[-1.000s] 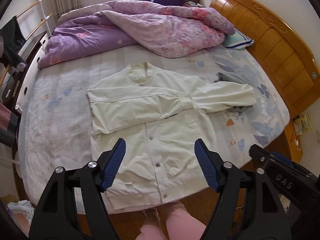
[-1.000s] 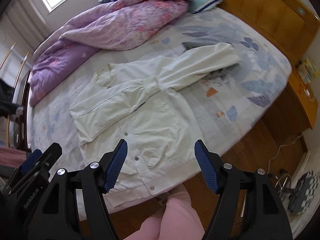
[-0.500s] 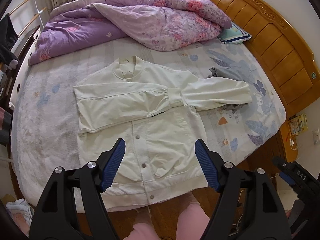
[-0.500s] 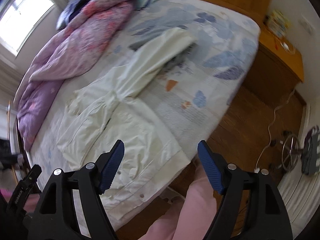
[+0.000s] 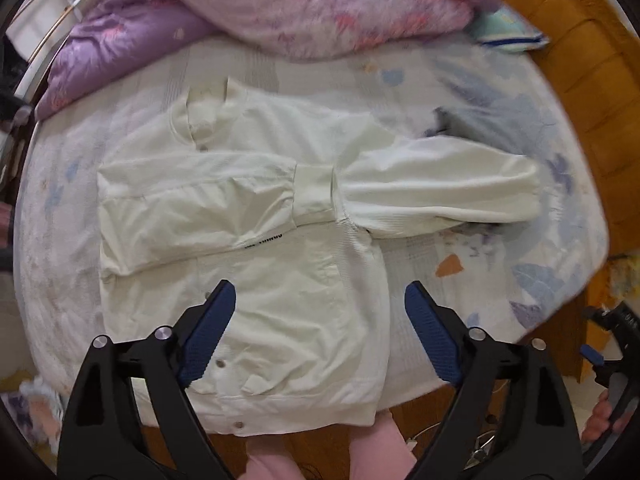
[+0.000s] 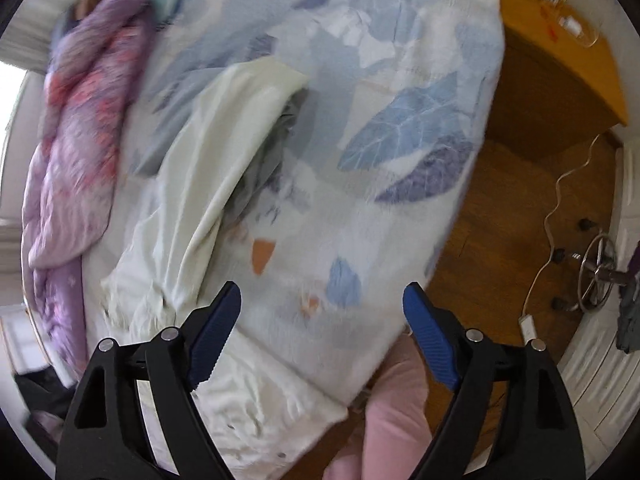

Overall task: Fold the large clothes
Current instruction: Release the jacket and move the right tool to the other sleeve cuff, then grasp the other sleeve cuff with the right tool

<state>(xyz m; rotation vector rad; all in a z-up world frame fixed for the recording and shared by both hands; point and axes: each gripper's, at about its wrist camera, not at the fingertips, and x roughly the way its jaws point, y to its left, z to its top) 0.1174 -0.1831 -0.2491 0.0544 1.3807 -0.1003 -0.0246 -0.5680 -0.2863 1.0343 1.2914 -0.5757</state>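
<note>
A cream button-front jacket point(image 5: 276, 264) lies flat on the bed, collar away from me. One sleeve is folded across the chest; the other sleeve point(image 5: 440, 188) sticks out to the right. My left gripper point(image 5: 320, 320) is open and empty above the jacket's lower front. My right gripper point(image 6: 322, 320) is open and empty above the bed's right part, with the outstretched sleeve point(image 6: 236, 128) ahead and to its left. The right gripper also shows at the edge of the left wrist view point(image 5: 612, 344).
A purple quilt point(image 5: 240, 12) is heaped at the far side of the bed. A wooden headboard point(image 5: 580, 52) stands on the right. A grey garment point(image 5: 472, 120) lies under the outstretched sleeve. Wooden floor point(image 6: 520, 216), a cable and a wheeled stand base point(image 6: 596, 276) lie right of the bed.
Both grippers moved closer to the bed. The right gripper swung right and now looks over the outstretched sleeve and the bed's right edge. Both stay open.
</note>
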